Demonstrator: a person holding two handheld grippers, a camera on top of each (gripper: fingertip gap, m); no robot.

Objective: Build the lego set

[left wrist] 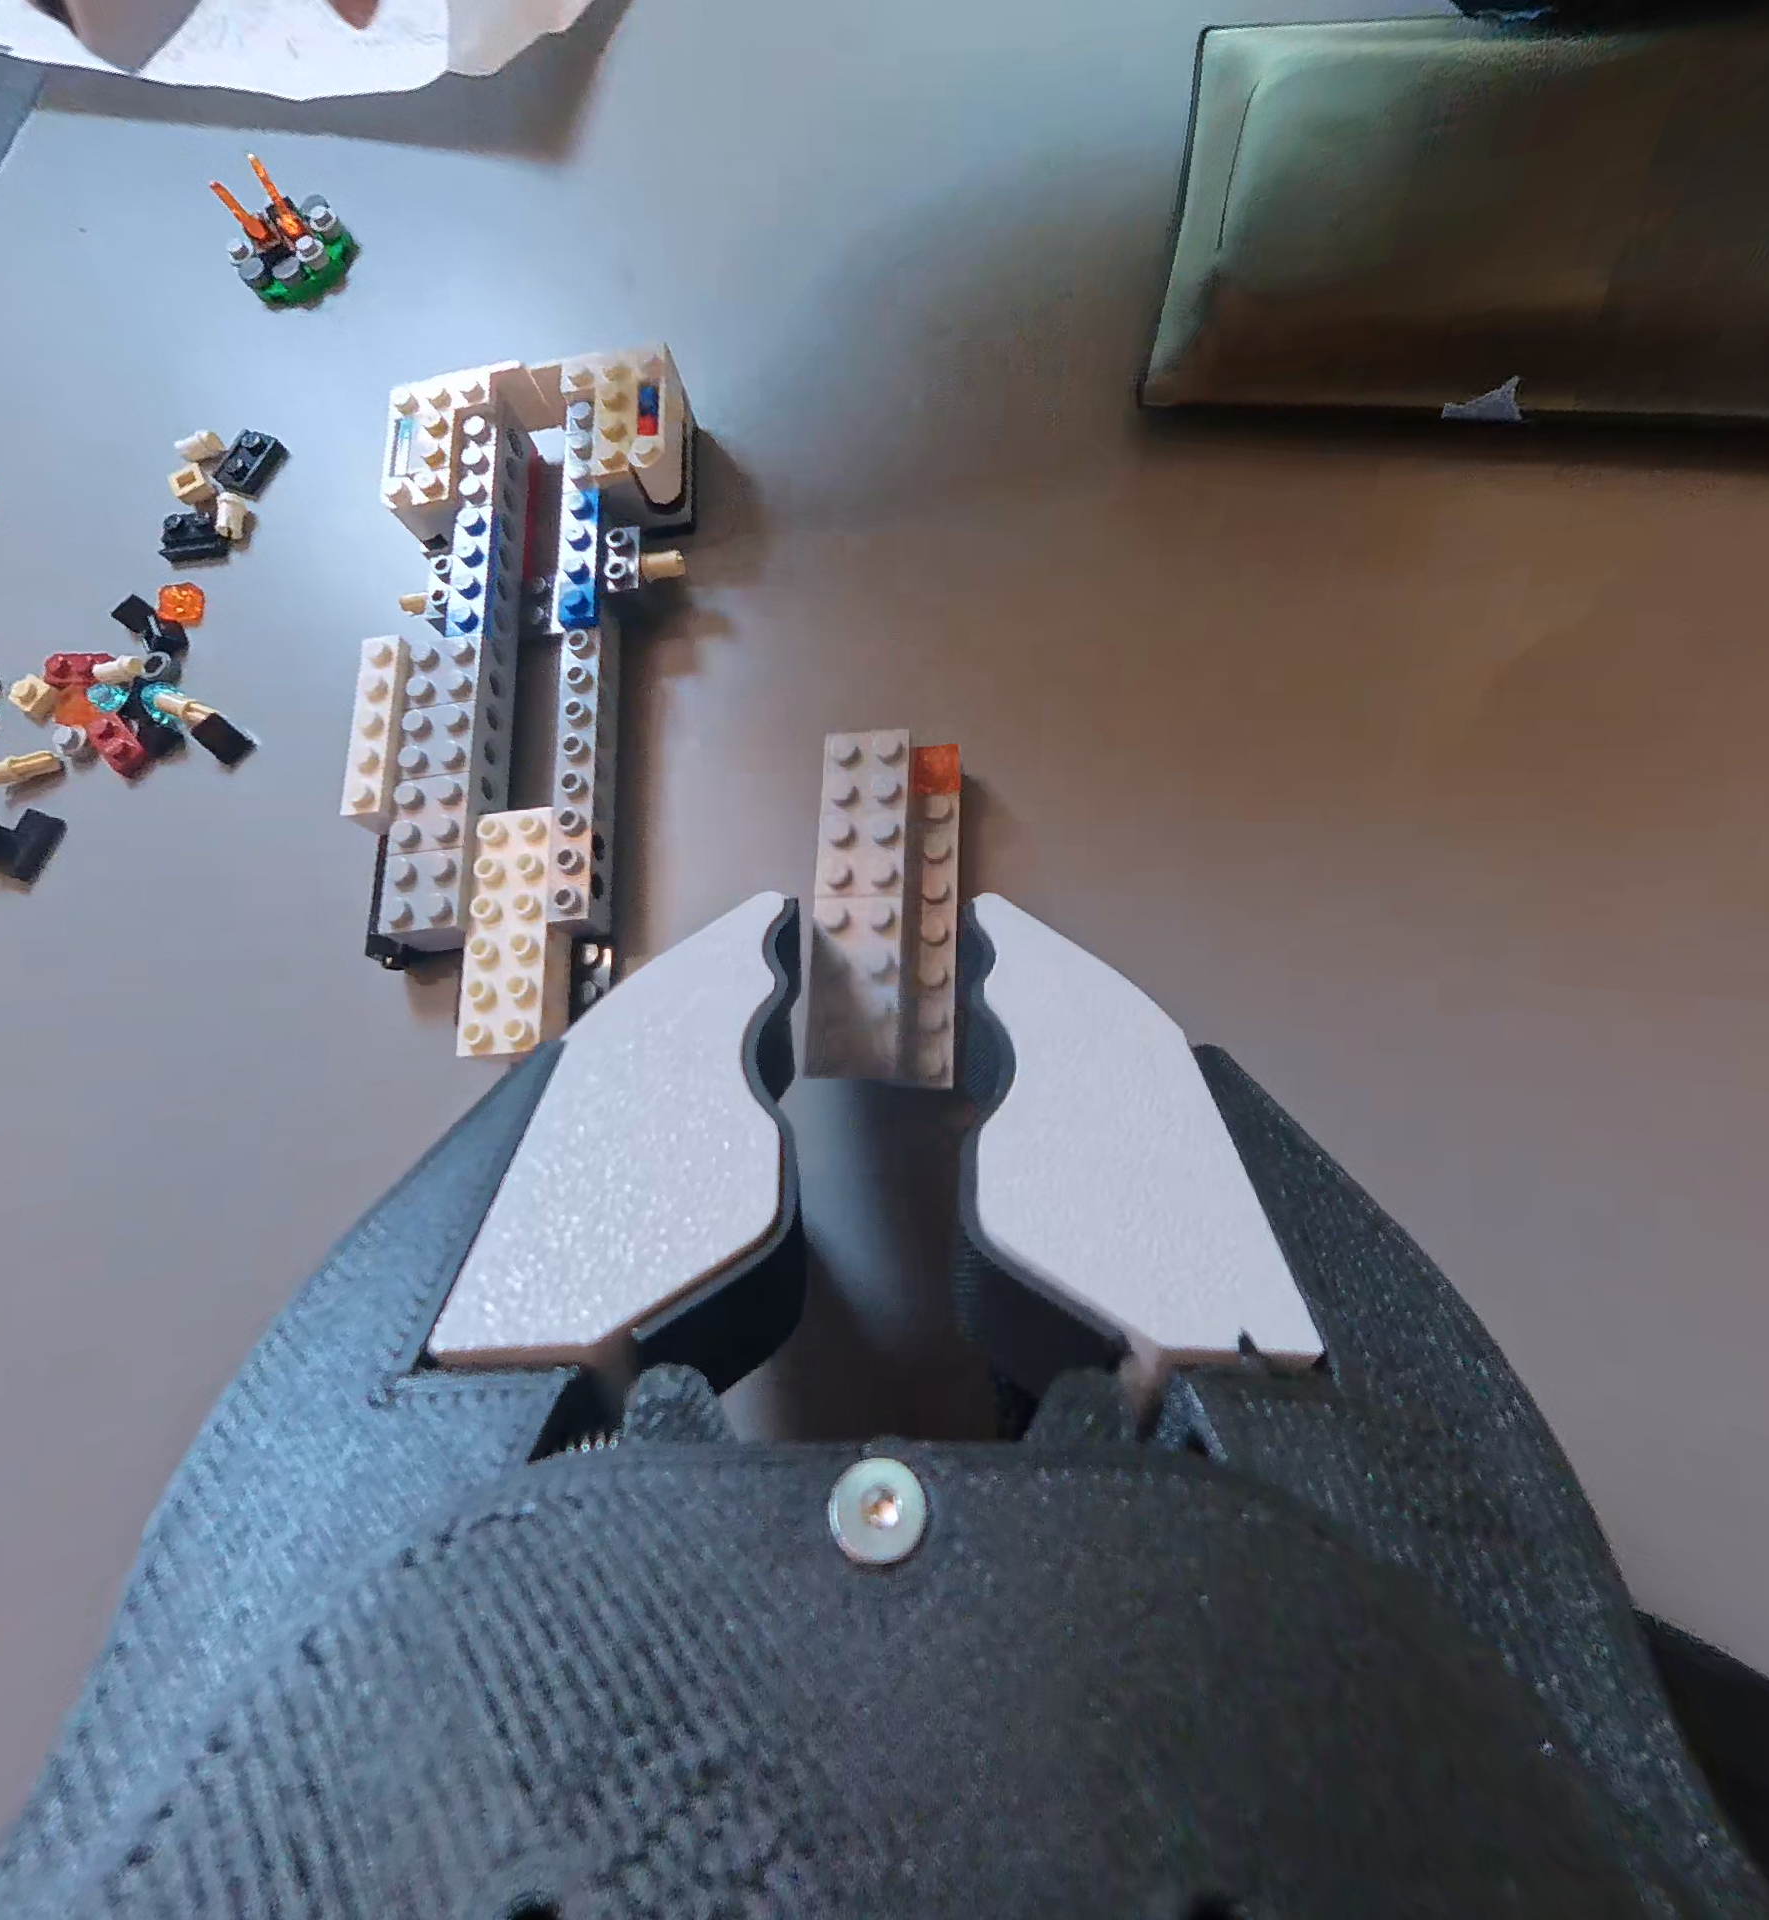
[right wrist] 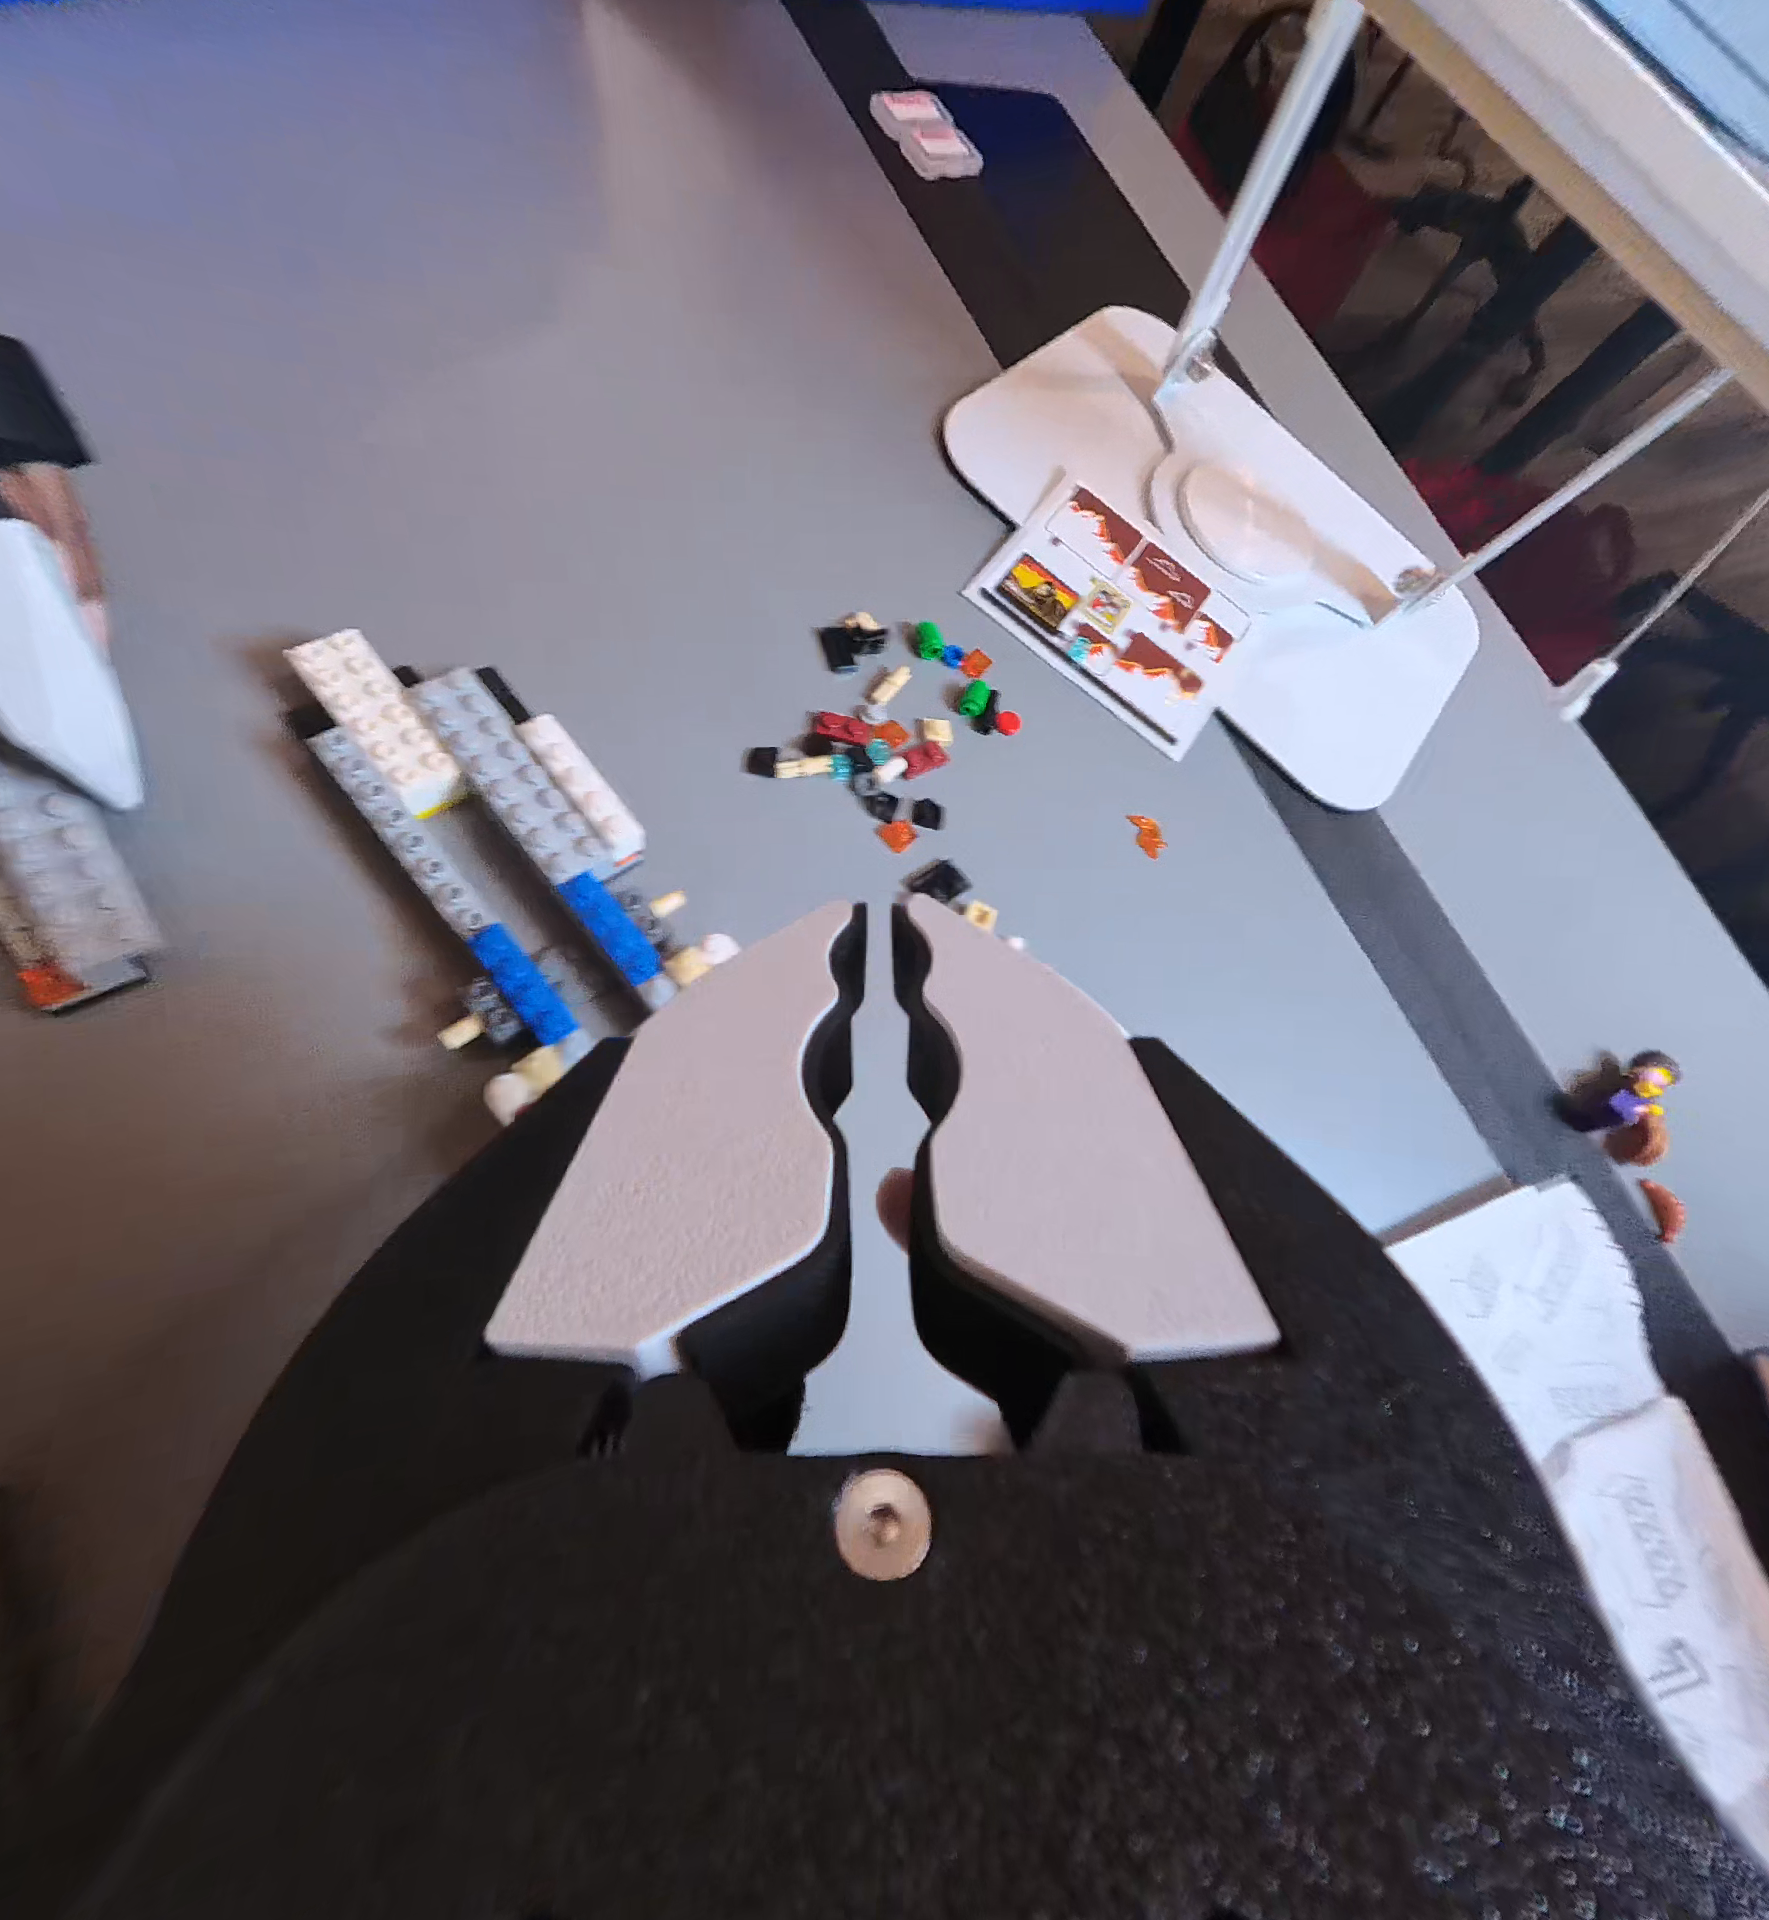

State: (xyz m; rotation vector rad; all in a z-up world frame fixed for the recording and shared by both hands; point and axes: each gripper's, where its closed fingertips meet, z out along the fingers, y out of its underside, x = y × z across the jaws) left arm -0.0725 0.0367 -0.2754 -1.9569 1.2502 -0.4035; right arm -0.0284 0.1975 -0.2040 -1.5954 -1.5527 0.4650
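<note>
In the left wrist view, my left gripper (left wrist: 880,909) is shut on a long grey brick assembly (left wrist: 880,831) with an orange tile (left wrist: 934,771) at its far end. The piece lies lengthwise between the pads, low over the grey table (left wrist: 1275,831). It also shows at the left edge of the right wrist view (right wrist: 49,873). The main grey, white and blue build (left wrist: 506,665) lies to its left, and also shows in the right wrist view (right wrist: 475,790). My right gripper (right wrist: 880,914) is shut with nothing between its fingers, just short of the loose small pieces (right wrist: 880,738).
Loose small pieces (left wrist: 101,707) lie left of the build. A small green round build with orange flames (left wrist: 290,249) stands farther back. A dark box (left wrist: 1482,208) is at far right. A sticker sheet (right wrist: 1119,613), white stand base (right wrist: 1327,675), minifigure (right wrist: 1628,1101) and paper (right wrist: 1586,1403) lie to the right. The gap from one gripper's tips to the other's is roughly 20 cm.
</note>
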